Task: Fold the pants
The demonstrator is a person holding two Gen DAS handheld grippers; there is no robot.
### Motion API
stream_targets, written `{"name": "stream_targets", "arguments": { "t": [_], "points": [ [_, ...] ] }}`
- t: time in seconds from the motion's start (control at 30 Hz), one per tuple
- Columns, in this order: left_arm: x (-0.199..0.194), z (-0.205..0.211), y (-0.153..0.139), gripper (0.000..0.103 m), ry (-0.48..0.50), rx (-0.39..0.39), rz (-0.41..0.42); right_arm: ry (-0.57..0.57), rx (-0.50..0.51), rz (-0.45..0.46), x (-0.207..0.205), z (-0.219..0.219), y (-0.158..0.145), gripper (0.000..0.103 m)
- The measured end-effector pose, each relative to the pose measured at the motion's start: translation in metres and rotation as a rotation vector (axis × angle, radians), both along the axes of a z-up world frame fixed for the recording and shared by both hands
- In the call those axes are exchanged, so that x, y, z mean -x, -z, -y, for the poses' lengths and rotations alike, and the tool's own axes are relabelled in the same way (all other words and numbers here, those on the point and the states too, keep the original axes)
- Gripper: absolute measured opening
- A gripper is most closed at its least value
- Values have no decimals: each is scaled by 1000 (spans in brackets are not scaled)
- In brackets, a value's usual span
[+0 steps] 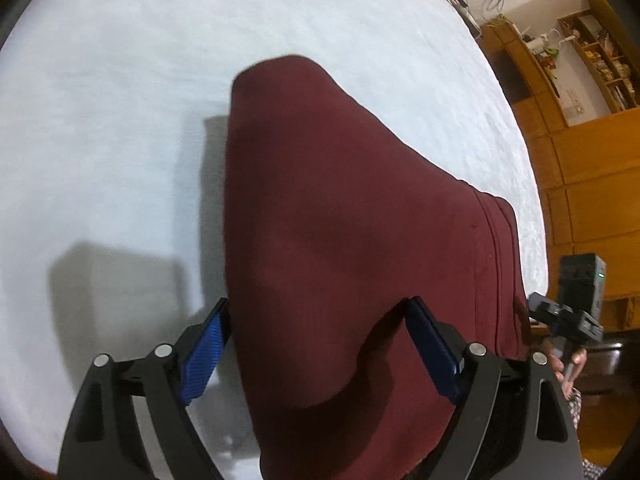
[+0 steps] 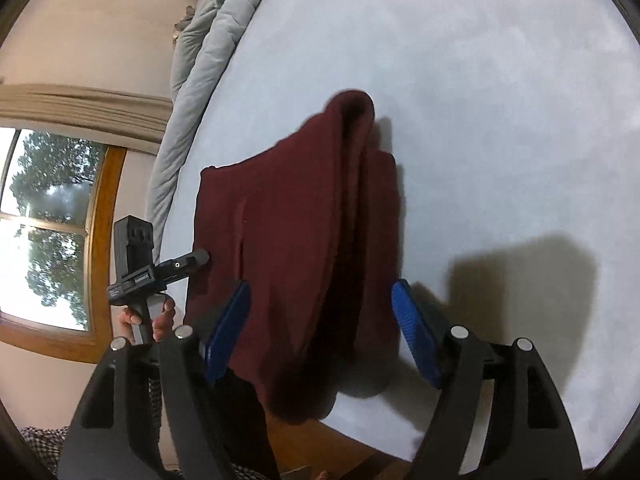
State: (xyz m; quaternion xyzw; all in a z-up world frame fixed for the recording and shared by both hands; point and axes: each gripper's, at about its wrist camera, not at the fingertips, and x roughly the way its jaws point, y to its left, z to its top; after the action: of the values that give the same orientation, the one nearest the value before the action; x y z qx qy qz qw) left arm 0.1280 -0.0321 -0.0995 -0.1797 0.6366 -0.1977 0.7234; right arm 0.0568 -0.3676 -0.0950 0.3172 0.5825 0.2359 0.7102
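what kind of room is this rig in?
Most likely a bedroom in a home. The maroon pants lie on a wide pale bed surface, a grey quilt is bunched along its far edge, and wooden shelving and a wood-framed window stand nearby.

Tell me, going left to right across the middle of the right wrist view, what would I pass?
Window → the other tongs, held in a hand → maroon pants → white bed surface with a dark shadow.
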Motion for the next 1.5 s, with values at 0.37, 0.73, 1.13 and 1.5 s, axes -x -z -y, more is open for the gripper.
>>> {"name": "stream_targets", "arguments": {
  "t": [0.37,0.73,1.13,1.5],
  "points": [
    [1,-4,9,85,104,81,2,-56,-61,-21,-4,-8,24,73],
    [10,-26,8,44,-25,132,-20,-52,-75,26,2,-15,15,40],
    [13,-24,-23,37,-46,201,80,-90,-21,182,-3,-30,-66,35],
    [-64,-14,-53,37,-80,211,165,-80,23,231,-87,-18,-94,35]
  ]
}}
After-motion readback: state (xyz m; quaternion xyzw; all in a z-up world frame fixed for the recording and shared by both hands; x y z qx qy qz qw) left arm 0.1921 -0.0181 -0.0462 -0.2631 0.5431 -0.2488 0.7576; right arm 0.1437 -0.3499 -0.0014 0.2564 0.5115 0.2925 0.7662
